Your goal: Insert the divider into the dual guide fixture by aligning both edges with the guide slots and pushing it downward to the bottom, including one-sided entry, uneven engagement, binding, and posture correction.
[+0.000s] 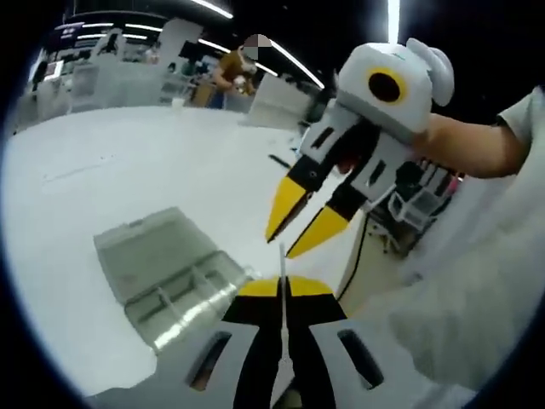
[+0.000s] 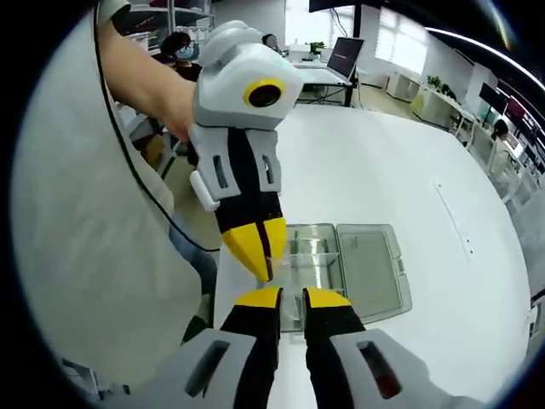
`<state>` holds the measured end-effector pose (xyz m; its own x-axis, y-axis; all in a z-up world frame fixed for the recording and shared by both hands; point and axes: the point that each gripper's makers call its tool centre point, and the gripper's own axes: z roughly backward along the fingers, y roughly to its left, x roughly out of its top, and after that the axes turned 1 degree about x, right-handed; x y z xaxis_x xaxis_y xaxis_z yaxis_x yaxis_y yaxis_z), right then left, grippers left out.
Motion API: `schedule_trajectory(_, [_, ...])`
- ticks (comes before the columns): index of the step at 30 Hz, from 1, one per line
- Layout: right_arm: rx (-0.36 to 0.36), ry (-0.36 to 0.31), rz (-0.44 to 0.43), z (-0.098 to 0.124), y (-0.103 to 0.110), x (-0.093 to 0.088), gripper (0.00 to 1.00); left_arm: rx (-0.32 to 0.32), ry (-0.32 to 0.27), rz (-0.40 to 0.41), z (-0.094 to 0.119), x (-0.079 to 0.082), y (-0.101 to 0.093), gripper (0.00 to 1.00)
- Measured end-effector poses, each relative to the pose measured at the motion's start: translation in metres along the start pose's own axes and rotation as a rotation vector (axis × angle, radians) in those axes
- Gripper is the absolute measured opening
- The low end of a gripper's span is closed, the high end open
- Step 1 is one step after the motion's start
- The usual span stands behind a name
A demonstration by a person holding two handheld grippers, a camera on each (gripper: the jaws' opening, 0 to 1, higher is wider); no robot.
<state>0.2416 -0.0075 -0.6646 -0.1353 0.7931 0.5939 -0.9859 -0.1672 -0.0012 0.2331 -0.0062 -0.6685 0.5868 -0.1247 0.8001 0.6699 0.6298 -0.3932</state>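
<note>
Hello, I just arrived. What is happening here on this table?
A person holds a pair of tongs in each hand above a white table. The left tongs are shut on a thin, clear divider, pinched edge-on between the yellow tips. The right tongs hover close by, slightly open and holding nothing. Below them an open clear plastic box with its lid folded back lies on the table. The divider is not yet in the box.
</note>
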Motion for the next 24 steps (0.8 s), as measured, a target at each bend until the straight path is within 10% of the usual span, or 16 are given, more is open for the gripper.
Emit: schedule_trajectory(24, [0.095,0.000,-0.023,-0.006,0.015,-0.003,0.02,-0.039,-0.012,-0.162,0.000,-0.004,-0.006,0.00])
